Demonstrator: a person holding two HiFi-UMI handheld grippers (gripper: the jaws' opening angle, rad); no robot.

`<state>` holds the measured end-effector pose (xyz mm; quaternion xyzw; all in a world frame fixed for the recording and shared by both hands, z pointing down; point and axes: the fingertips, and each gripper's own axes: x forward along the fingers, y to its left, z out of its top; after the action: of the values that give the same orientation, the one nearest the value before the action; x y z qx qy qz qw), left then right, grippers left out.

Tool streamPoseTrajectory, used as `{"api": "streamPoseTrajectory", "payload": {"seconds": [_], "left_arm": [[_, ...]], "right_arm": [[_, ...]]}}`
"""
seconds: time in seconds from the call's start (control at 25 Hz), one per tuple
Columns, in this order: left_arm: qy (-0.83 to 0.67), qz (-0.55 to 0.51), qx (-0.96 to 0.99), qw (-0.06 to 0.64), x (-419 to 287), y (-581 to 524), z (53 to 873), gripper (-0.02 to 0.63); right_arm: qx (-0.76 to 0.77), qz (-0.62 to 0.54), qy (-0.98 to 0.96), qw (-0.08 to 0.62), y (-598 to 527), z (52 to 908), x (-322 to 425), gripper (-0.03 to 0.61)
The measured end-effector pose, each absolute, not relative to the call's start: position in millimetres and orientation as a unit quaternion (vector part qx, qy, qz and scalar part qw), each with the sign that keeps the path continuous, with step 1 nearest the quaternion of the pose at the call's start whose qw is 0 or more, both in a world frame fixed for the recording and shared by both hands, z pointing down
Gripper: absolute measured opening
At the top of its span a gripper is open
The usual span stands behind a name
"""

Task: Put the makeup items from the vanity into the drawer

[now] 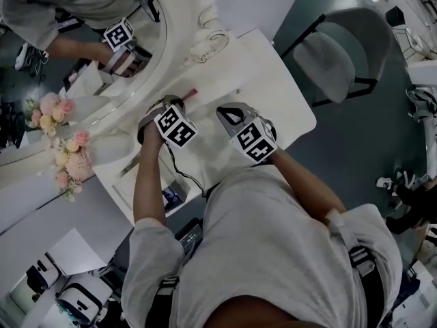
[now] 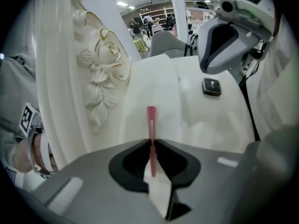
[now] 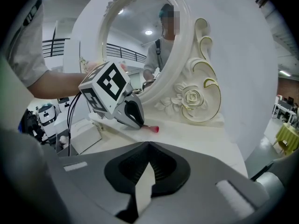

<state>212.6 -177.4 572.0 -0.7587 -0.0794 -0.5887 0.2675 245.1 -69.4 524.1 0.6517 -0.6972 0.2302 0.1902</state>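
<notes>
Left gripper (image 2: 152,146): jaws are pinched on the near end of a slim pink makeup stick (image 2: 152,122). The rest of the stick projects straight ahead over the white table (image 2: 196,120). An end grip suits so thin an item, since the tips can only get under it at the end. From the right gripper view the far tip sits at or just above the table top; I cannot tell whether it is clear of the surface.

Right gripper (image 3: 148,146): jaws are pressed together with nothing between them. It hangs over the table just beside the left one, apparently idle and out of the way.

Clearances: the stick lies close alongside the carved mirror frame (image 2: 105,64), which closes off the left side, so the free way out is up and back toward the person. A small dark item (image 2: 211,86) sits farther along the table, well apart from the stick and out of its path. What reads as the open drawer (image 1: 133,190) stands out from the near edge below the left forearm. In my judgement the carry is short, but the overhanging stick could catch the table edge or the right gripper if swung wide
</notes>
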Motion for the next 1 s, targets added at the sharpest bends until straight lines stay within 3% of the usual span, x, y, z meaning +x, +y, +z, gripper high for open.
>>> {"api": "streamPoseTrajectory", "payload": {"seconds": [0.36, 1.0], "left_arm": [[-0.011, -0.549, -0.79, 0.273, 191.5, -171.4, 539.4, 0.048], [0.051, -0.55, -0.797, 0.243, 90.3, -134.7, 535.8, 0.048]], "right_arm": [[0.636, 0.221, -0.715, 0.19, -68.3, 518.9, 217.5, -0.002], [0.558, 0.22, -0.774, 0.202, -65.1, 531.7, 124.5, -0.002]]}}
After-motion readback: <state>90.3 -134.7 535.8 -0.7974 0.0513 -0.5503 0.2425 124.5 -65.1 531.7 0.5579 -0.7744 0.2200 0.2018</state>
